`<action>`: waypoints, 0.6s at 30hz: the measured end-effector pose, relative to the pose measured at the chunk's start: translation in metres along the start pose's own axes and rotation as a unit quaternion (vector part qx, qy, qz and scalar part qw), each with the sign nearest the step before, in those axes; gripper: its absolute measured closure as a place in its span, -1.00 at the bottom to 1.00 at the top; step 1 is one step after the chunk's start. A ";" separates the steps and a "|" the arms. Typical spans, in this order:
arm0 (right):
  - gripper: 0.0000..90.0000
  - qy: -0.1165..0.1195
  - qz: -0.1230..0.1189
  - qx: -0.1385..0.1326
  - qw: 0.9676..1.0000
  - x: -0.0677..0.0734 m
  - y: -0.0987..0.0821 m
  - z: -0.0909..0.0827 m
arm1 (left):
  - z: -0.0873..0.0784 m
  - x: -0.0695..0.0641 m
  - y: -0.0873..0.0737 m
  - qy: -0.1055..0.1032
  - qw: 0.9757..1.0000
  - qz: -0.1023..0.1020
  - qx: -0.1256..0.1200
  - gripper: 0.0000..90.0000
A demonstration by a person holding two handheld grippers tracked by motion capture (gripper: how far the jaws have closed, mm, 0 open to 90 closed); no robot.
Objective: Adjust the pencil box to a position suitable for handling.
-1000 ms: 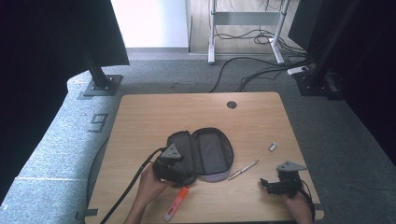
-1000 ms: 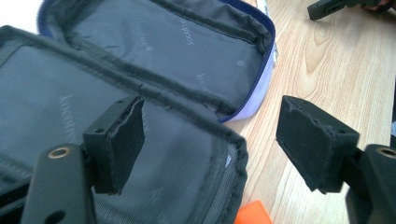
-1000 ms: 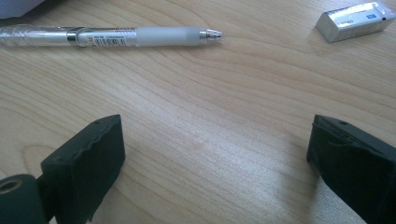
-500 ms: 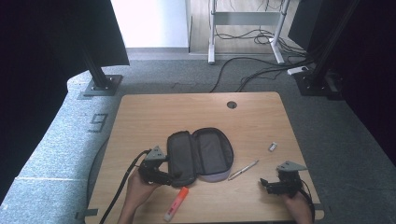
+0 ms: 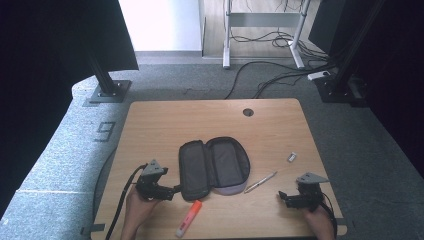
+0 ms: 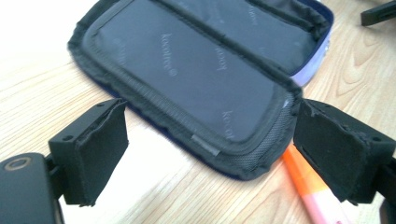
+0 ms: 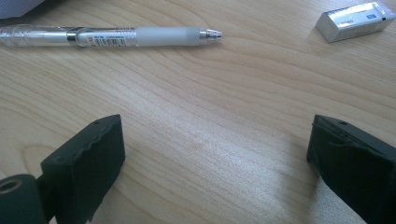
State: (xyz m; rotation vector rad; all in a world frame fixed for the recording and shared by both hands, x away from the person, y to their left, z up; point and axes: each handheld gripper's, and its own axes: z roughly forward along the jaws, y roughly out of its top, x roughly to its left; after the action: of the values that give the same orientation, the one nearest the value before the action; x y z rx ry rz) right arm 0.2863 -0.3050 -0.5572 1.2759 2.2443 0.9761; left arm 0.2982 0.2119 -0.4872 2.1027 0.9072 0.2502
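Left gripper (image 5: 175, 190) jaws, just opening, stand wide at the open pencil case (image 5: 214, 166), gripping nothing. Right gripper (image 5: 283, 196) wide open, empty; its view shows pen (image 7: 112, 36) barcode.

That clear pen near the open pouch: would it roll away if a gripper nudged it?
Probably. The pen has a round, smooth barrel lying flat on bare table, so a sideways nudge may roll it. Its clip might stop it soon. The frosted grip section looks rubbery, likely less slippery to pinch.

Open case (image 5: 214, 167) blocks table (image 5: 165, 122) middle; far half free.
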 end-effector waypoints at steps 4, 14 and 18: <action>-0.91 0.000 0.000 0.000 1.000 0.000 0.000 0.000 | -0.002 0.005 -0.008 0.011 1.000 -0.008 -0.001 -0.81; -0.91 0.000 0.000 0.000 1.000 0.000 0.000 0.000 | 0.002 0.015 -0.025 0.048 0.998 -0.018 0.023 -0.98; -0.91 0.000 0.000 0.000 1.000 0.000 0.000 0.000 | 0.003 0.020 -0.033 0.058 0.998 -0.029 0.025 -0.99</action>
State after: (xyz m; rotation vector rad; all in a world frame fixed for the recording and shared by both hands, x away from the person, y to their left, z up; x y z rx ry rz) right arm 0.2863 -0.3050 -0.5572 1.2762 2.2442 0.9761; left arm 0.2966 0.2376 -0.5164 2.1210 1.0520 0.3261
